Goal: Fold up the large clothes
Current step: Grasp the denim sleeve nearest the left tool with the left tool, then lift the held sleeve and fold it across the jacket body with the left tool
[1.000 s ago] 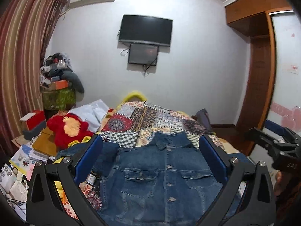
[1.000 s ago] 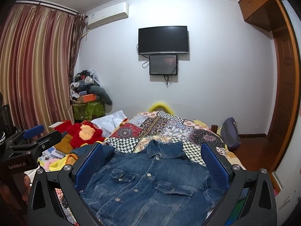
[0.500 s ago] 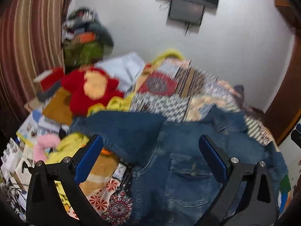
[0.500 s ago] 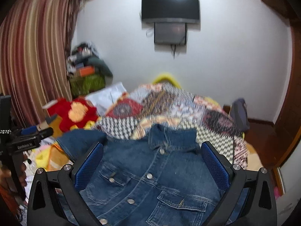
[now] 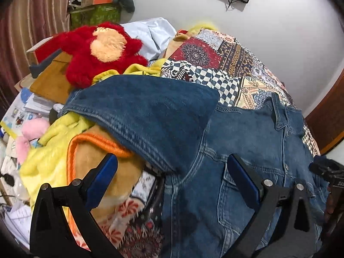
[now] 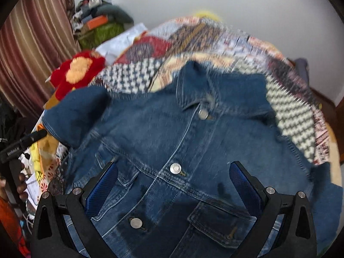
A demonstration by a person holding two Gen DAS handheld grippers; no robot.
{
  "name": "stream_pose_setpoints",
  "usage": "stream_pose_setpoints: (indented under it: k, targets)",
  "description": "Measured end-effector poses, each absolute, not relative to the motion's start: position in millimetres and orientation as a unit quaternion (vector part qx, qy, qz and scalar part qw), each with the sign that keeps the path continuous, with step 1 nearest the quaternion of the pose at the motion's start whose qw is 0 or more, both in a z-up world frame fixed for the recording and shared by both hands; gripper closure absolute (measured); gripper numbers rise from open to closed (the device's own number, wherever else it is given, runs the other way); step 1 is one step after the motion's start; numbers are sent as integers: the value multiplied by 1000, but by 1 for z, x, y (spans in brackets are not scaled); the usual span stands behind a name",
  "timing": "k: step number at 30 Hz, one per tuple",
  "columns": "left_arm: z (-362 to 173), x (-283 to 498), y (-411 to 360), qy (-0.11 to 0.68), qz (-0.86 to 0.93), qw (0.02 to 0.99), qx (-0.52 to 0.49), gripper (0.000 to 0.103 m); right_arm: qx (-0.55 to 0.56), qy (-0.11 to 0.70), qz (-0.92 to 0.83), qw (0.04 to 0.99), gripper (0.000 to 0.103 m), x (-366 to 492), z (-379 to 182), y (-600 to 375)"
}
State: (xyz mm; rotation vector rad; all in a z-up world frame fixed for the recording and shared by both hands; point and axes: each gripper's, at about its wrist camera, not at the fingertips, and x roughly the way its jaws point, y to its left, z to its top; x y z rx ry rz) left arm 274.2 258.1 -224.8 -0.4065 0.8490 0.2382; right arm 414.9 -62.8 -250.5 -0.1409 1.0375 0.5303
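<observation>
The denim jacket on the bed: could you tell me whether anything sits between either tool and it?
Nothing visible does. The left tool hangs open over the denim jacket near its sleeve; the right tool hangs open over its buttoned front. Only air separates them.

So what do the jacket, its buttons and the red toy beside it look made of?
Jacket: apparently denim, a faded blue weave with pale contrast stitching along the seams.
Buttons: probably metal, with a dull silver shine.
Red toy: plush, with long fuzzy pile and a peach patch.
</observation>
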Motion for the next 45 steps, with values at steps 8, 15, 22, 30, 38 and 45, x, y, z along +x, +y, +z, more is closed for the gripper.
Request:
stream_pose_setpoints:
  k: [8, 15, 22, 30, 38, 45]
  targets:
    - [-243, 306, 294, 431, 96, 865, -239, 0, -40, 518, 270, 811, 0, 425, -270, -60]
    - [-237, 326, 318, 420, 121, 865, -244, 35, -2, 529, 273, 804, 0, 430, -271, -66]
    - [-230, 331, 337, 412, 158, 857, -269, 86, 7, 514, 268, 815, 0, 426, -255, -75]
    - [-161, 323, 282, 361, 124, 910, -162, 94, 11, 487, 264, 832, 0, 412, -219, -96]
    - [-109, 323, 184, 309, -6, 947, -93, 95, 12, 463, 259, 848, 0, 393, -190, -119]
    - [-144, 342, 145, 383, -40, 918, -92, 94, 18, 447, 257, 857, 0, 376, -173, -141]
